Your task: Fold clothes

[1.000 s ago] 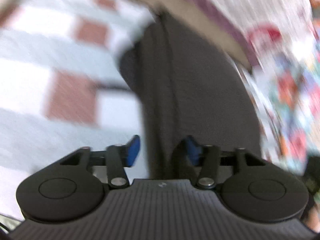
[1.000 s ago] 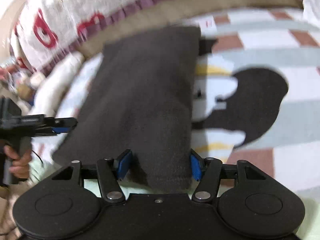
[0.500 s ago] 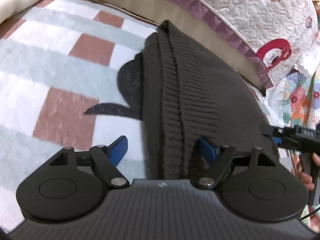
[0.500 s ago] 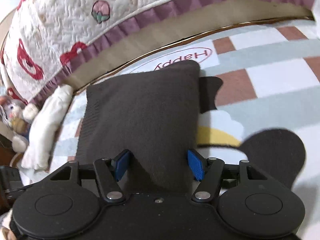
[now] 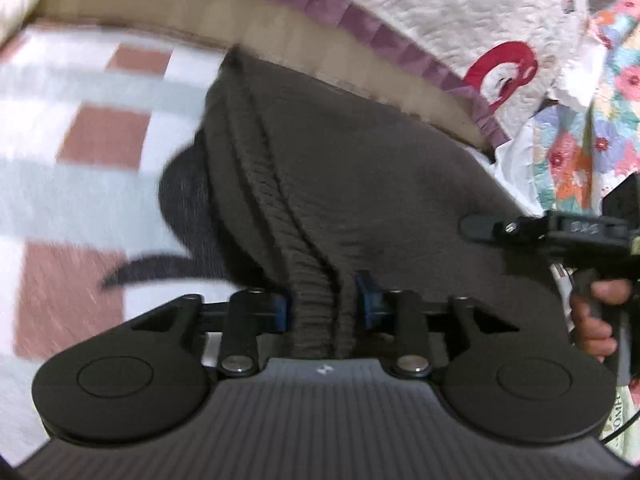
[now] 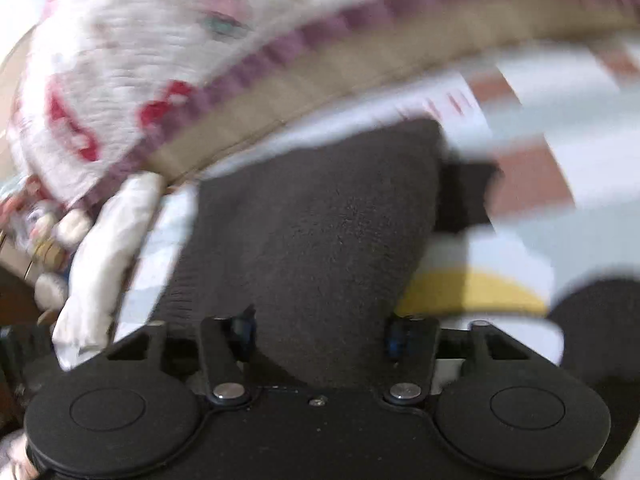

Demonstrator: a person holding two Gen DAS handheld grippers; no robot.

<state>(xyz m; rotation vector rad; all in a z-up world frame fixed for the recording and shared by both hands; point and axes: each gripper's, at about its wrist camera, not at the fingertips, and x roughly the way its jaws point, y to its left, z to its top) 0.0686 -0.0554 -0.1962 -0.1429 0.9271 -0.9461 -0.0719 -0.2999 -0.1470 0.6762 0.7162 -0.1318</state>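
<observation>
A dark grey knit garment [image 5: 380, 184] lies folded on a checked blanket, its ribbed edge running toward the left wrist camera. My left gripper [image 5: 322, 308] is closing, and its blue pads press on a bunched strip of that ribbed edge. In the right wrist view the same garment [image 6: 320, 220] stretches away as a flat dark panel. My right gripper [image 6: 320, 330] straddles its near end. Its jaws are closing with the fabric between them, and the pads stand wide at the fabric's sides. The right gripper [image 5: 472, 226] also shows side-on at the garment's right edge, held by a hand [image 5: 592, 320].
The checked blanket [image 5: 100, 140] in white, pale green and brown covers the surface. A quilted cover with a purple frill [image 5: 440, 12] borders the far side. A white bundle of cloth [image 6: 108, 248] and soft toys [image 6: 44, 232] lie left of the garment.
The left jaws have narrowed from wide apart onto the ribbed edge. The right jaws have narrowed a little around the garment's near end. Both views have shifted and blurred.
</observation>
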